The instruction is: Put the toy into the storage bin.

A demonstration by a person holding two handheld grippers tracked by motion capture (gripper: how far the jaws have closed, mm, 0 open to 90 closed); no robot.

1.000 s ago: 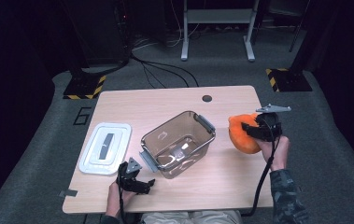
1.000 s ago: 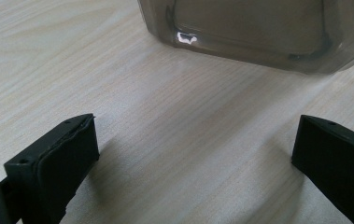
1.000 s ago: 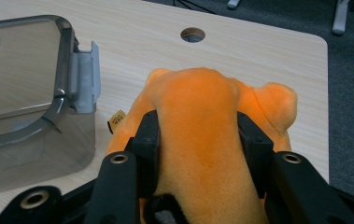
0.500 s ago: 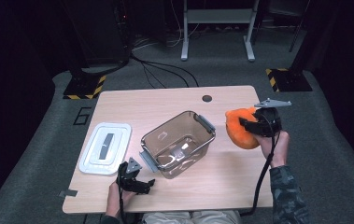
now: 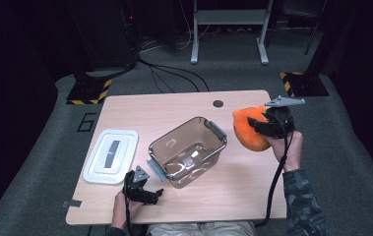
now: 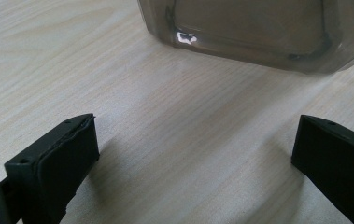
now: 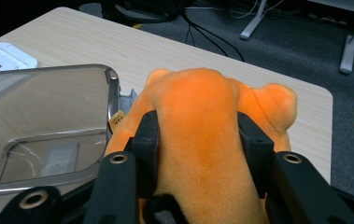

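The right gripper (image 7: 198, 140) has its jaws pinched into the sides of the orange plush toy (image 7: 212, 121), the soft body bulging up between them with its long axis running away along the jaws. In the high view the toy (image 5: 249, 132) hangs above the table's right part, and the clear container (image 5: 188, 150) lies to its left, mouth up, just beside it. The right hand (image 5: 287, 145) is raised, forearm coming up from below. The left gripper (image 5: 142, 189) rests low near the container's near corner, jaws spread and empty.
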